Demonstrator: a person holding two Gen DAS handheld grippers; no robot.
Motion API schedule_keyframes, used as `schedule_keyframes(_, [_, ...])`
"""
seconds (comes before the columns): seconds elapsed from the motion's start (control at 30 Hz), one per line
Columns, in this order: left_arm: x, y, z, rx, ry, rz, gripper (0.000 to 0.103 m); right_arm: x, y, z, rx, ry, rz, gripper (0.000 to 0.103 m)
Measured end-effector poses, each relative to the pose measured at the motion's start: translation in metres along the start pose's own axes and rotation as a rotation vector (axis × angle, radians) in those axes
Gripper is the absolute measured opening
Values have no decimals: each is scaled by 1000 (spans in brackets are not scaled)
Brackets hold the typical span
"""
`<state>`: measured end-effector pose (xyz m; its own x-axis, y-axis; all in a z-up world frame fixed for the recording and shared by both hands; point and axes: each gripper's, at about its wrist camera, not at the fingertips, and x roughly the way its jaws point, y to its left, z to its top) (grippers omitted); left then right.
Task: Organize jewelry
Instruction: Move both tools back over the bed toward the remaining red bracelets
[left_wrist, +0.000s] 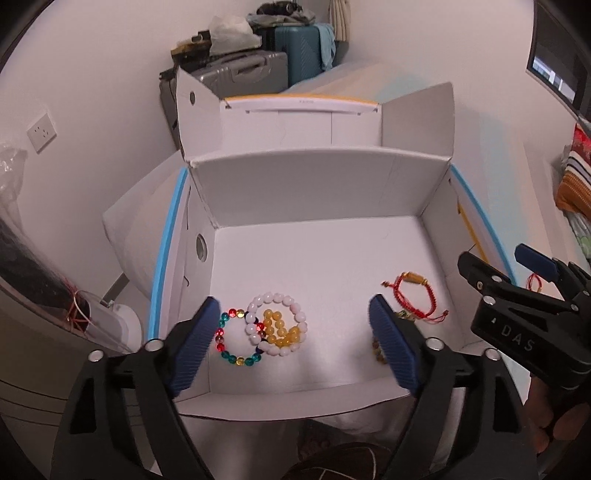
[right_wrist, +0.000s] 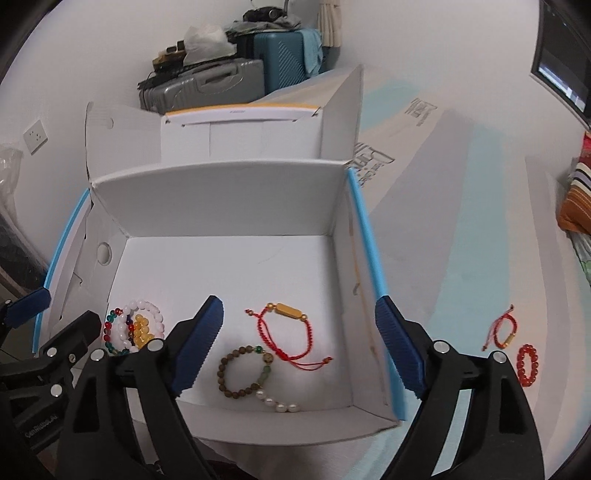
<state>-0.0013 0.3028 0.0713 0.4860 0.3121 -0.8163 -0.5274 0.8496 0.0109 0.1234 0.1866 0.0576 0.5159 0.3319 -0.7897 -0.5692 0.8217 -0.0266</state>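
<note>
Five bracelets already lie near the front wall of the white box (right_wrist: 236, 206) — two more, a red cord bracelet (right_wrist: 504, 328) and red bead bracelet (right_wrist: 529, 364), wait outside its right wall (both tongs (left_wrist: 291, 339) (right_wrist: 299, 343) gape wide, holding nothing).

My views: soft even indoor light, faint shadows, mild glare on white box (left_wrist: 314, 266) floor, fisheye vignette at corners.

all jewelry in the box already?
No: in the right wrist view a red cord bracelet and a red bead bracelet lie outside the white box, to its right.
</note>
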Motion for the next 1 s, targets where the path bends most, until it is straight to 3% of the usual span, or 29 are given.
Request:
schedule_keyframes(0.1, [-7,-5,0,2,-21,-7,94,-11,-9,-2,15,-26,-15,87])
schedule_keyframes(0.3, [-23,-26,-2,34,-65,-7,97,-28,-34,-6,55,-73,-56,95])
schedule_keyframes(0.8, [-36,-94,-1,105,-99,-129,97,-64,-122,-25,172,-115,-137,95])
schedule_keyframes(1.0, [-40,-142,-1,158,-120,-185,97,-78,-166,-44,210,-140,-195,95])
